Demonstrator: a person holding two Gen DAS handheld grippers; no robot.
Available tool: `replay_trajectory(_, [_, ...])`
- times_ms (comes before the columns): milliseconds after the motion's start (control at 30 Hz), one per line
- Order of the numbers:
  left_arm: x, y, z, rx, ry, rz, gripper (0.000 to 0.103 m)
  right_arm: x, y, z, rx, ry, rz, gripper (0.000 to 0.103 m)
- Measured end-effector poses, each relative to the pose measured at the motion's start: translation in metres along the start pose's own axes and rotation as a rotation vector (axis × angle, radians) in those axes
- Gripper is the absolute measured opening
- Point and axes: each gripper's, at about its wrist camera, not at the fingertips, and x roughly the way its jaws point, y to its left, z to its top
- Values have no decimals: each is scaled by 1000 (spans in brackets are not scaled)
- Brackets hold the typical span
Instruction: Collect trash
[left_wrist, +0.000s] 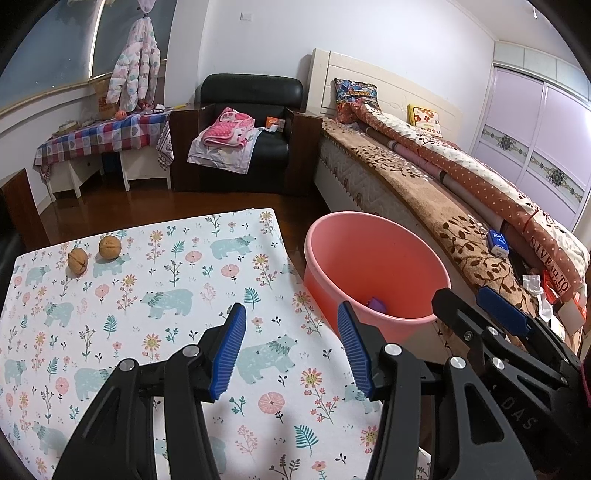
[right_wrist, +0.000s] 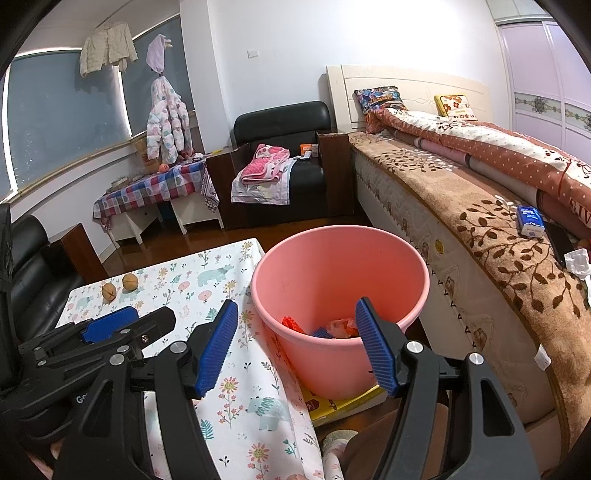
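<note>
Two walnuts (left_wrist: 78, 260) (left_wrist: 109, 247) lie near the far left corner of the table with the bear-and-flower cloth (left_wrist: 177, 266); the right wrist view shows these walnuts (right_wrist: 109, 291) (right_wrist: 130, 282) too. A pink bucket (left_wrist: 321, 291) (right_wrist: 325, 369) stands on the floor between table and bed, with a red scrap (right_wrist: 291, 325), a pale wrapper (right_wrist: 341, 326) and a purple bit (left_wrist: 376, 304) inside. My left gripper (left_wrist: 291, 306) (right_wrist: 153, 312) hangs open and empty above the table's near right part. My right gripper (right_wrist: 297, 302) (left_wrist: 461, 295) is open and empty over the bucket's near rim.
A bed (right_wrist: 461, 206) runs along the right, carrying a blue tissue pack (right_wrist: 530, 219) and crumpled white paper (right_wrist: 578, 262). A black armchair (left_wrist: 255, 122) with folded cloths stands at the back, a checked side table (left_wrist: 99, 136) to its left. A yellow flat box (right_wrist: 343, 404) lies under the bucket.
</note>
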Motion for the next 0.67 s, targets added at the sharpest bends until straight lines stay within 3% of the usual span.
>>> replay_trajectory(667, [5, 7, 5, -28, 21, 8, 51, 4, -1, -4, -5, 9, -1, 67])
